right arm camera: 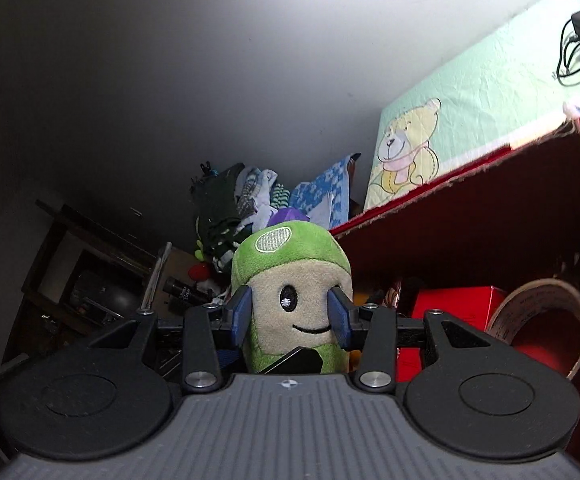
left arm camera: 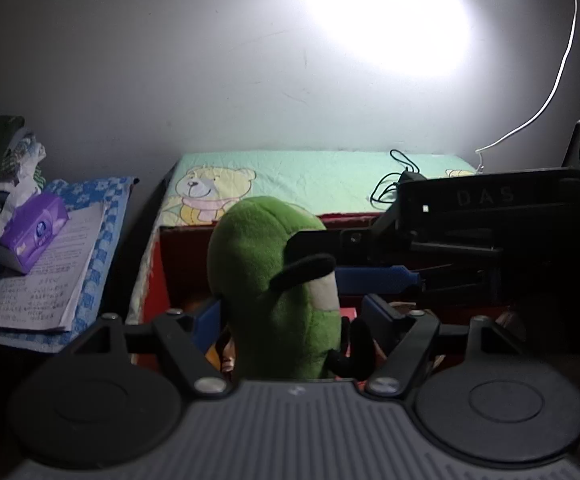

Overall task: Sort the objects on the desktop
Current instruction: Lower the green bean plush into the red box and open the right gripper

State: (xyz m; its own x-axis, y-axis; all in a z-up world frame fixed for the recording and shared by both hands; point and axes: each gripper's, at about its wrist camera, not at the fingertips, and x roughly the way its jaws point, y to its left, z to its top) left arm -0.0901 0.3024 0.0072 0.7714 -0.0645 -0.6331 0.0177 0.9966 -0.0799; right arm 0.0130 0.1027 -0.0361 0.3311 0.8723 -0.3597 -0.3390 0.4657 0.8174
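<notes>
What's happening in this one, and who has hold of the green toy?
The right hand-held gripper is clamped on a green plush toy, its blue pads pressed into the cream face. The left hand-held gripper has its fingers spread either side of the same toy; whether they press on it is unclear. The toy sits above an open red box holding a tape roll and a smaller red box. Nothing has been released into it yet.

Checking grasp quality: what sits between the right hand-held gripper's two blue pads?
The green plush toy; the right hand-held gripper presses its pads against both sides of the face, seen in the right wrist view.
</notes>
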